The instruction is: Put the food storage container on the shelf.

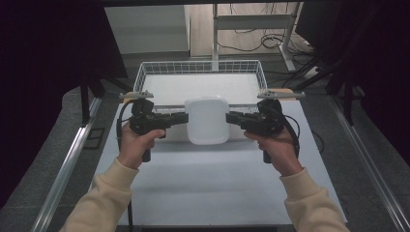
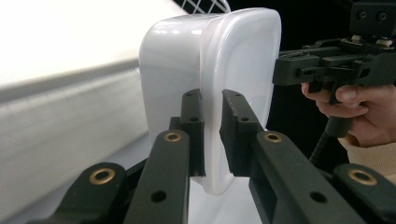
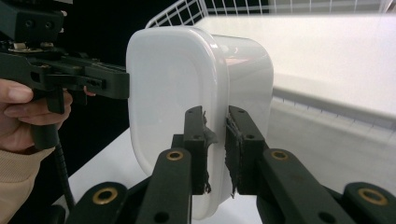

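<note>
You hold the white plastic tub (image 1: 208,120) between your two hands, above the pale counter (image 1: 212,183), with its near edge over the counter and its far edge reaching the front rim of the wire basket (image 1: 145,72). Your left tongs (image 1: 185,117) are clamped narrow on the tub's left rim, and the left gripper view shows the rim pinched between the two black pads (image 2: 193,121). Your right tongs (image 1: 229,116) pinch the opposite rim the same way, pads (image 3: 194,135) pressed on either side of the thin wall. The tub lies roughly level, open face toward you in the high view. Directly behind it stands the basket, its white-lined floor bare, its front wire edge just past the tub's far side. Beyond the basket rises a metal frame leg (image 1: 214,34) with loose cables (image 1: 270,41) on the floor. Dark drapes flank both sides of the counter, well apart from your hands.
</note>
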`<action>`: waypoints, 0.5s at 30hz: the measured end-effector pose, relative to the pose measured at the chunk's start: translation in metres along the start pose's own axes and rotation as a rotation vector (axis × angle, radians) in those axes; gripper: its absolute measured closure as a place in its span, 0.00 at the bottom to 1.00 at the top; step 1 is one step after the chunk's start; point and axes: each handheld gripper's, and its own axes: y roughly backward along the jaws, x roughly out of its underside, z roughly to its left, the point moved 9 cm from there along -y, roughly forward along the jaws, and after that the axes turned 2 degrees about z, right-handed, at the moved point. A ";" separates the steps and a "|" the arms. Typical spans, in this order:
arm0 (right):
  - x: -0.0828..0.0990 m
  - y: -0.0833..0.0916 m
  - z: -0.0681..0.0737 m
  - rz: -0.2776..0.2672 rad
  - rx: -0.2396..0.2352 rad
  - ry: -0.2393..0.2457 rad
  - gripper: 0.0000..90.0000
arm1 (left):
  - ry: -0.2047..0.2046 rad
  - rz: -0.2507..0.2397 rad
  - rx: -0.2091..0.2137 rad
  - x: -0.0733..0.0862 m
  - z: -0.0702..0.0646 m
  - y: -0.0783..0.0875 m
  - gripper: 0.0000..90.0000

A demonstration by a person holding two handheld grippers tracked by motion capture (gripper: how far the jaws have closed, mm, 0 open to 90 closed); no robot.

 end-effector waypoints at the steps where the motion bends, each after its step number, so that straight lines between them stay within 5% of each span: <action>1: -0.005 0.000 0.000 -0.003 0.002 0.001 0.88 | -0.001 -0.002 -0.002 -0.003 0.000 0.001 0.89; 15: -0.054 -0.007 -0.004 -0.010 0.015 0.018 0.88 | -0.022 -0.026 -0.028 -0.049 0.011 0.008 0.89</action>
